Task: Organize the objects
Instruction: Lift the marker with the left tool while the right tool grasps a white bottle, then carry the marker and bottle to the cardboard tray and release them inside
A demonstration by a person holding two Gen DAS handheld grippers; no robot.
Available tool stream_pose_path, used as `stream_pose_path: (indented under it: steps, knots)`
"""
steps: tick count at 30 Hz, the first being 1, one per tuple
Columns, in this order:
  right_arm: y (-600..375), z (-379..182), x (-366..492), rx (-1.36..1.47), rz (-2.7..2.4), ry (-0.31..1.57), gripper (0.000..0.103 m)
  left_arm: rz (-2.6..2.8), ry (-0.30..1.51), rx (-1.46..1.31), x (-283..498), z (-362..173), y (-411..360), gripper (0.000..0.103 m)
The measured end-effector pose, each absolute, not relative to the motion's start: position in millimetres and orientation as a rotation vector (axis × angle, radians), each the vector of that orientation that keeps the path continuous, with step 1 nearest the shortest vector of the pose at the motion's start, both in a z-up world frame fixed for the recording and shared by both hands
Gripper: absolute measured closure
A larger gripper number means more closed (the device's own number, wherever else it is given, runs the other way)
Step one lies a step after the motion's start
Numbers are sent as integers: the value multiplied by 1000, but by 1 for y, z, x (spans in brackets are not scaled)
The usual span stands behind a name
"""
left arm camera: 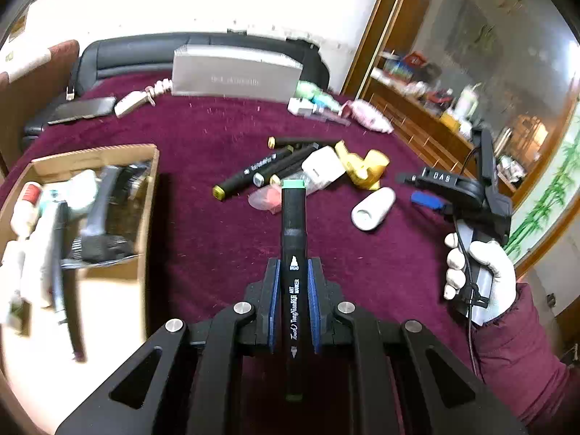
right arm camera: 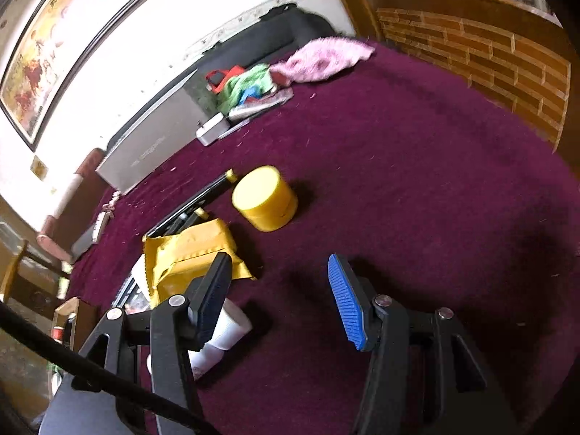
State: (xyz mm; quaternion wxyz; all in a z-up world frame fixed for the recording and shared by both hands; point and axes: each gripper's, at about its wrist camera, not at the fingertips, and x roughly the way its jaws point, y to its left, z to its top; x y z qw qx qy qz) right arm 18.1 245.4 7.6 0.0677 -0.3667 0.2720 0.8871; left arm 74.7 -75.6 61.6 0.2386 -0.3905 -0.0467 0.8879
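L claw (left arm camera: 293, 304) grips marker (left arm camera: 293, 224) | R claw (right arm camera: 279, 297) half-wide, empty | box (left arm camera: 145, 214) edge left

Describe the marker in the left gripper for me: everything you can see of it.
The marker is a slim black pen that looks plastic, with a pale green cap at the far end and a green end near the camera. White print runs along its barrel, reading "ART MARKER" beside a brand name. It lies lengthwise along the left gripper, pointing away from the camera, clamped between the blue pads. It is held above the maroon cloth, touching nothing else.
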Motion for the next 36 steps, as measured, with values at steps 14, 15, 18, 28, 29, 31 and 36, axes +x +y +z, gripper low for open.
stream_pose_path:
  steps: [14,15,18,28,29,31,36]
  knots:
    - [187,0,8,-1385,2541,946,49,2418,-314,-761,114,93,-140,91]
    - [181,1,4,-1378,2530,907,50,2422,-323,-744,115,95,-144,91]
    - [168,-1,-4,-1371,2526,793,63,2431,-345,-727,115,97,-153,91]
    - [162,7,32,-1437,2641,989,71,2464,-440,-647,126,108,-206,91]
    - [157,11,37,-1442,2675,1011,71,2474,-460,-637,128,109,-214,91]
    - [142,22,47,-1453,2758,1038,71,2493,-494,-621,132,112,-228,91]
    - [89,49,53,-1524,2952,1007,71,2561,-474,-627,141,115,-251,91]
